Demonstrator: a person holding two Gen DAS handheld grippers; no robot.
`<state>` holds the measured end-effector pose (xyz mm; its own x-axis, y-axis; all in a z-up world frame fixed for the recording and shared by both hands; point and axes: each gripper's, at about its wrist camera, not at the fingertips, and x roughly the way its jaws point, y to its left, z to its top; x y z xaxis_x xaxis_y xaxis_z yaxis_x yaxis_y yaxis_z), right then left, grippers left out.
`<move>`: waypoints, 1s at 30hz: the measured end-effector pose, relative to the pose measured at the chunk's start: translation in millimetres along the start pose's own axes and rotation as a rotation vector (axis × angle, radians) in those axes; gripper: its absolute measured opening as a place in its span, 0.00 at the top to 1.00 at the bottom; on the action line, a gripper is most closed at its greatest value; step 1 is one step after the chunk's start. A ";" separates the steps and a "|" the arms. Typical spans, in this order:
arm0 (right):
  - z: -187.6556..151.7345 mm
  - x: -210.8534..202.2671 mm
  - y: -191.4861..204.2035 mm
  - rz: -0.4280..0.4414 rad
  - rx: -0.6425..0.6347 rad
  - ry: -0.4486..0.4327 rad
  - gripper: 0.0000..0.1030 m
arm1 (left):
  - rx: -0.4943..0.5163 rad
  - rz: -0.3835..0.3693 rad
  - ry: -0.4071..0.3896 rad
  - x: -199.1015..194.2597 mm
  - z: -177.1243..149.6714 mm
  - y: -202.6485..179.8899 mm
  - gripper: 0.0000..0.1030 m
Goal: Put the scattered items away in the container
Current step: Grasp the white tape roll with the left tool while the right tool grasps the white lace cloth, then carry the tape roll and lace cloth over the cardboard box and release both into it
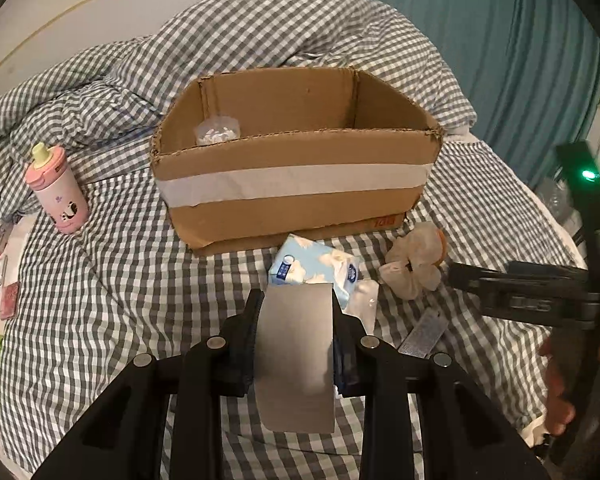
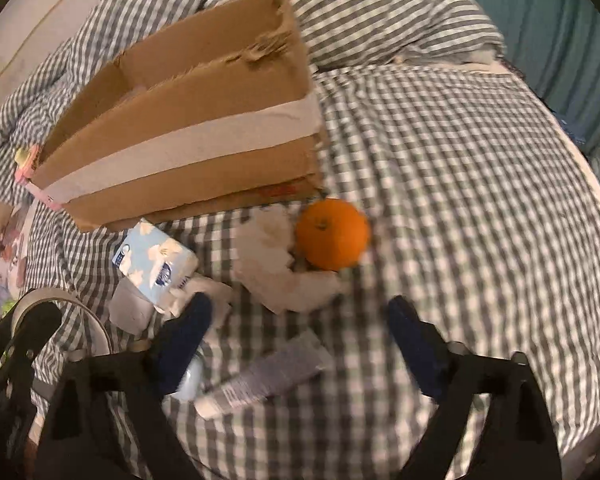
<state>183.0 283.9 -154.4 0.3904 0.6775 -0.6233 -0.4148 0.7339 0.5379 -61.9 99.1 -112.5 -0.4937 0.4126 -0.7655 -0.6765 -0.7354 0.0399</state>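
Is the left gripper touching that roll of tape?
Touching. The left wrist view shows the left gripper with both pads pressed against the sides of the roll of tape.

This is a bedroom in a home: a bed [image 1: 100, 300] with a checked duvet [image 1: 260, 32] stands beside a teal curtain [image 1: 500, 60].

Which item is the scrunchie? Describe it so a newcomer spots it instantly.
Start at the cardboard box on the checked bedspread. Off its near right corner lies an orange; the scrunchie touches the orange's left side. It is the only crumpled, cream fabric ring there, unlike the neighbouring blue tissue pack.
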 end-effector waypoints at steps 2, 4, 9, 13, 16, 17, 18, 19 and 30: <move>2.7 15.6 6.7 0.001 -0.007 0.045 0.59 | 0.008 0.010 0.000 2.5 1.3 -0.8 0.72; 1.7 27.0 5.8 -0.012 0.011 0.089 0.94 | 0.007 0.012 0.008 7.8 2.1 2.5 0.72; -8.7 15.2 -4.7 0.008 0.037 0.078 0.98 | -0.001 0.018 0.031 17.2 0.4 11.2 0.72; -13.9 -17.0 -6.3 0.024 0.039 0.027 0.98 | -0.009 0.020 0.037 16.4 0.0 13.0 0.72; -16.5 -43.6 0.1 0.030 0.035 -0.016 0.98 | -0.008 0.028 0.030 10.5 0.4 12.4 0.72; -17.9 -51.5 3.1 0.029 0.033 -0.031 0.98 | -0.009 0.032 0.027 8.0 1.0 12.7 0.72; -18.7 -59.3 6.9 0.027 0.025 -0.042 0.98 | -0.012 0.034 0.024 4.8 2.0 13.6 0.72; -18.5 -67.2 11.8 0.025 0.017 -0.054 0.98 | -0.015 0.036 0.021 1.8 3.0 14.4 0.72; -8.1 -110.7 37.6 0.035 -0.048 -0.094 0.98 | -0.034 0.053 -0.051 -32.9 28.4 28.9 0.71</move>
<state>117.6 236.1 -69.7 0.4498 0.7058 -0.5473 -0.4676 0.7082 0.5290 -80.8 79.6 -67.9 -0.5560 0.3988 -0.7293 -0.6300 -0.7745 0.0568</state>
